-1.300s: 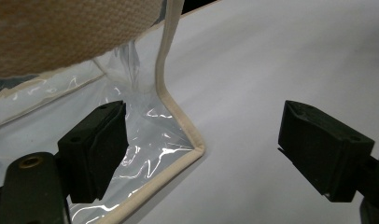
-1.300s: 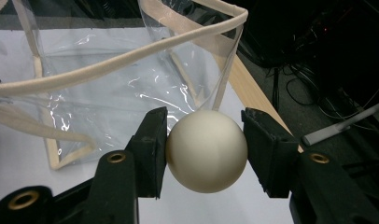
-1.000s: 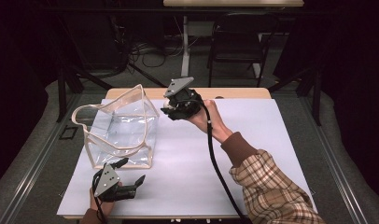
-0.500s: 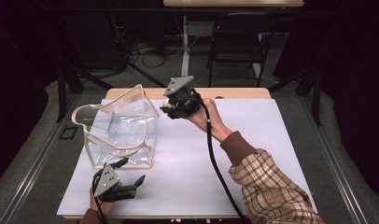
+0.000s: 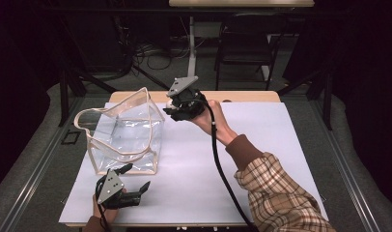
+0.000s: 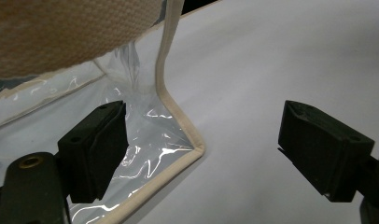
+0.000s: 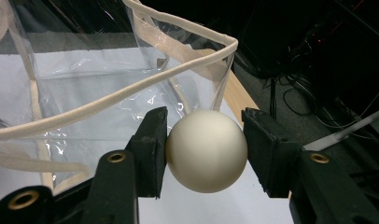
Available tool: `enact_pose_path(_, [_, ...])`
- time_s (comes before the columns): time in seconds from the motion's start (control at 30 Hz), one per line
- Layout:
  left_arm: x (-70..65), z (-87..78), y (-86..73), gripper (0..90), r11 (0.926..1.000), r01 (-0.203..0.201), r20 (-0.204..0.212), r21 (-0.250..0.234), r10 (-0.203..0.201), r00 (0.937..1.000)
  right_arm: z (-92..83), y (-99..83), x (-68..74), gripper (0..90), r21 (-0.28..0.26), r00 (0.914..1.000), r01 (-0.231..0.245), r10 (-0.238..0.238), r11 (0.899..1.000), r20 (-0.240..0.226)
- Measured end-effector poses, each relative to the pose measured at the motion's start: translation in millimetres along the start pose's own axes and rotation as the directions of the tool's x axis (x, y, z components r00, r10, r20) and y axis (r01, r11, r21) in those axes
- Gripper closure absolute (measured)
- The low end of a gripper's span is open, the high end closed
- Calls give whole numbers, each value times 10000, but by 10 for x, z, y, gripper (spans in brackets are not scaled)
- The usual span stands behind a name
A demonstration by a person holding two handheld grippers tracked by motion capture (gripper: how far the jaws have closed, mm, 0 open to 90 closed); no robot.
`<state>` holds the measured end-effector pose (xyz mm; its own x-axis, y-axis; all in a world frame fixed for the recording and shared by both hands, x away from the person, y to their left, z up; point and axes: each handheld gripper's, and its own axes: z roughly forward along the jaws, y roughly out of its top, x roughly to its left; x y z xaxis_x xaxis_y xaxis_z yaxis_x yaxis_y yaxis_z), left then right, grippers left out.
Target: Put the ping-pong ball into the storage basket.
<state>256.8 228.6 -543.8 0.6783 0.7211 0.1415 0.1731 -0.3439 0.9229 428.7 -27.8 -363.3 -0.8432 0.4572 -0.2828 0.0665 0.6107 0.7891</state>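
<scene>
A pale ball (image 7: 207,150) is pinched between the jaws of the right gripper (image 5: 177,112), which is held just beside the upper far corner of the clear bag (image 5: 124,133), outside its rim. Seen from the right gripper view, the ball is pressed by a pad on each side and is raised off the table (image 5: 261,145), near the bag's cream-trimmed edge but apart from it.

The left gripper (image 5: 131,183) is held low at the bag's near corner. Its jaws are spread wide; the bottom corner seam of the bag lies between them, with one pad set against or just in front of the clear wall. Whether that pad touches the plastic cannot be told. Nothing is gripped there.

The bag stands upright with its mouth open, and no object can be made out inside it. By judgement, the pick-up of the ball is done; carrying it over the rim and releasing it into the bag is left, and the bag is probably to be steadied by the left gripper.
</scene>
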Motion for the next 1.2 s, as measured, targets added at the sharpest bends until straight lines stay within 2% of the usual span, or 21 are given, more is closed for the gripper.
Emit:
enact_pose_path(0.37, [0,0,0,159,10000,-6,3,-12,6,10000,19,42,24,511,-31,9997,228,-228,9997,-130])
enact_pose_path(0.6, [1,1,0,159,10000,-5,3,5,5,10000,34,71,28,511,-167,9998,138,-140,9998,-140])
enact_pose_path(0.83, [0,0,1,159,10000,-9,5,2,9,10000,53,116,36,511,-188,9991,223,-230,9996,-347])
enact_pose_path(1.2, [2,-1,-1,159,10000,22,-21,-29,-22,10000,88,223,54,511,-240,9991,297,-304,9993,-301])
